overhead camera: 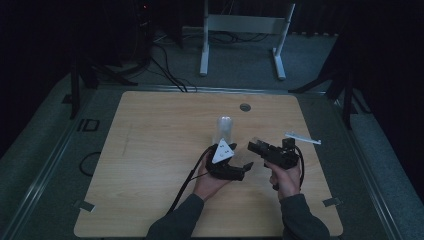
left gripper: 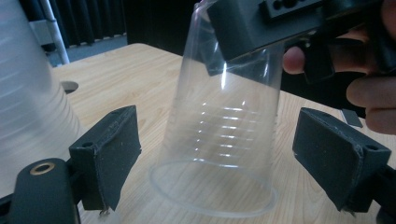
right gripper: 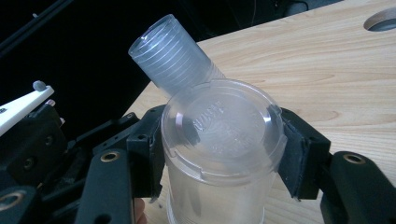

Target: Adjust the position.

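The right gripper (right gripper: 219,154) clenches a clear plastic cup (right gripper: 222,140), upside down, probably just above the wooden table (overhead camera: 150,150). The left gripper (left gripper: 217,154) stands released around it, beside the cup stack (right gripper: 173,56).

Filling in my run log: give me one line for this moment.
left gripper: open, astride cup | right gripper: shut on cup, upside down | cup stack: upright on table

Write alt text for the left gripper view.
A clear cup, upside down, is held near its base by the right gripper above the wooden table. The left gripper has its pads open either side of it, not touching.
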`<state>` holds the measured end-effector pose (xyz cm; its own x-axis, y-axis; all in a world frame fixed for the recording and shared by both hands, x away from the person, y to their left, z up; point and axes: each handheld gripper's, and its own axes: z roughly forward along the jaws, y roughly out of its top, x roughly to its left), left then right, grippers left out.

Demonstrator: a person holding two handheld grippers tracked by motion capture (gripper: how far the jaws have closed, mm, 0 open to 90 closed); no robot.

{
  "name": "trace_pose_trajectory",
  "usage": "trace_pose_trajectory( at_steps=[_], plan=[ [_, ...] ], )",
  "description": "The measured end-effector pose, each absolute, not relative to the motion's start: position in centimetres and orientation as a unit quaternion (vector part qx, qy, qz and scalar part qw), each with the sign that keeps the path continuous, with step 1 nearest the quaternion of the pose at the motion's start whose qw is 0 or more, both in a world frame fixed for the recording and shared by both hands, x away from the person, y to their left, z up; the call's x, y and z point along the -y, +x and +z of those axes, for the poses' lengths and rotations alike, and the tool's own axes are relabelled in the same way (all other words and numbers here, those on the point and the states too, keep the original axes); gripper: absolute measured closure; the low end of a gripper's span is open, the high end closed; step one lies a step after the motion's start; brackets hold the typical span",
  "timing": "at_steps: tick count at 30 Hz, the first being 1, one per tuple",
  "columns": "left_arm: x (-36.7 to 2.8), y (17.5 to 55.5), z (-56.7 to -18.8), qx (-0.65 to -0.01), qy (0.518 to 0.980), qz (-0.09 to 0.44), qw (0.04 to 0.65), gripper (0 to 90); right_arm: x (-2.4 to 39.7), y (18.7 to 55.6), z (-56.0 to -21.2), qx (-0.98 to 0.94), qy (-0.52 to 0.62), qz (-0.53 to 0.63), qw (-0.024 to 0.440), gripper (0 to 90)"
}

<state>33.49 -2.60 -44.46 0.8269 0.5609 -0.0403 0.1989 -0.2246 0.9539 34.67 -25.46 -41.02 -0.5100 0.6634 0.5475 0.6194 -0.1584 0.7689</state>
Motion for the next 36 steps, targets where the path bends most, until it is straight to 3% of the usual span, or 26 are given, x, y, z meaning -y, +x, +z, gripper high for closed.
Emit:
trace_pose_trajectory(
  at_steps=[36],
  plan=[
    [3.32, 33.73, -45.2, -0.244, 0.775, 0.151, 0.563, 22.6, 25.91, 35.09, -41.81, -0.614, 0.495, 0.612, -0.06, 41.4]
  ],
)
